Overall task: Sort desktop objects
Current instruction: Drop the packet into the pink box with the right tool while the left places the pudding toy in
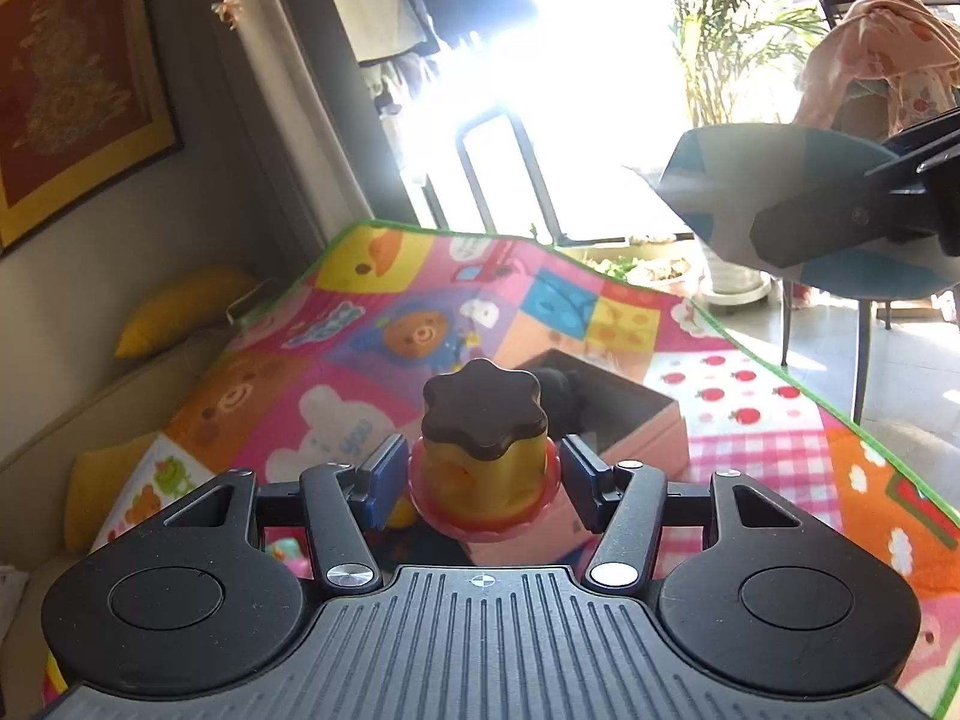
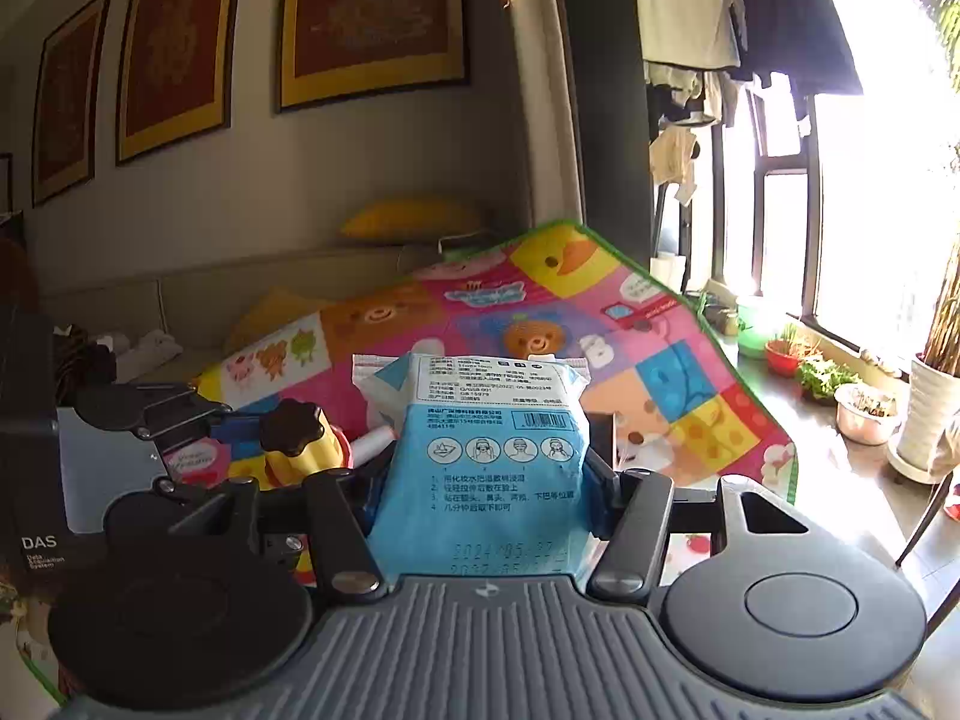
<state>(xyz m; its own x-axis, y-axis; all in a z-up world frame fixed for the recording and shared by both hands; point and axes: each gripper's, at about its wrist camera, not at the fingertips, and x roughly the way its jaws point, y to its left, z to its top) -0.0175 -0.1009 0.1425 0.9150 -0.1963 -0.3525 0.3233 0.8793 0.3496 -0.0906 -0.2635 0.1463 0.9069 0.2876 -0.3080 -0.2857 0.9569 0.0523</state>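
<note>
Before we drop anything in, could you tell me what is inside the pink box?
The pink box stands open on the mat. Something dark lies inside; the toy pudding in the left gripper hides the rest.

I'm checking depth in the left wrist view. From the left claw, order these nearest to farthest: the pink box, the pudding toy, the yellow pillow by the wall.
1. Pudding toy: gripped between the left claw's pads.
2. Pink box: on the mat just beyond the toy, slightly right.
3. Yellow pillow: far left, off the mat's edge against the wall.
</note>
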